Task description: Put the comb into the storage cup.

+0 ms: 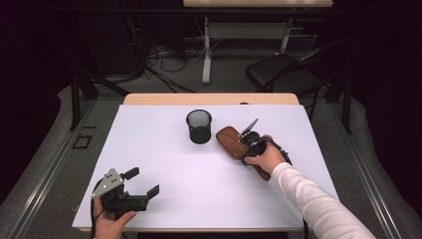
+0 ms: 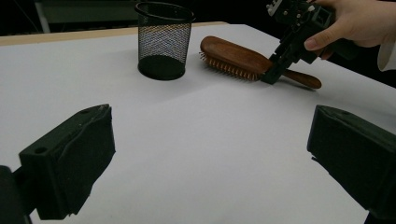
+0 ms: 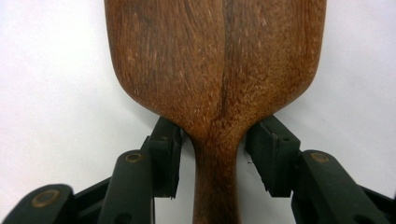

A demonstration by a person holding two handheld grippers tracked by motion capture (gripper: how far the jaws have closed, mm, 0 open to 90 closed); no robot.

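Jaws of the right gripper (image 3: 212, 156) are seen set to either side of the neck of the wooden hairbrush (image 3: 215, 70), where head narrows to handle; whether the pads already press the wood cannot be told, a slight gap being visible at one side. No lift is shown: the hairbrush (image 1: 238, 148) is lying on the white surface (image 1: 164, 164), right of centre in the high view, just right of the black mesh cup (image 1: 199, 126). A grasp is judged to be in hand, with lifting left to do. Its long axis runs diagonally, head toward the upper left, handle toward the lower right, bristles down. The left gripper (image 1: 144, 186) is held wide and empty at lower left.
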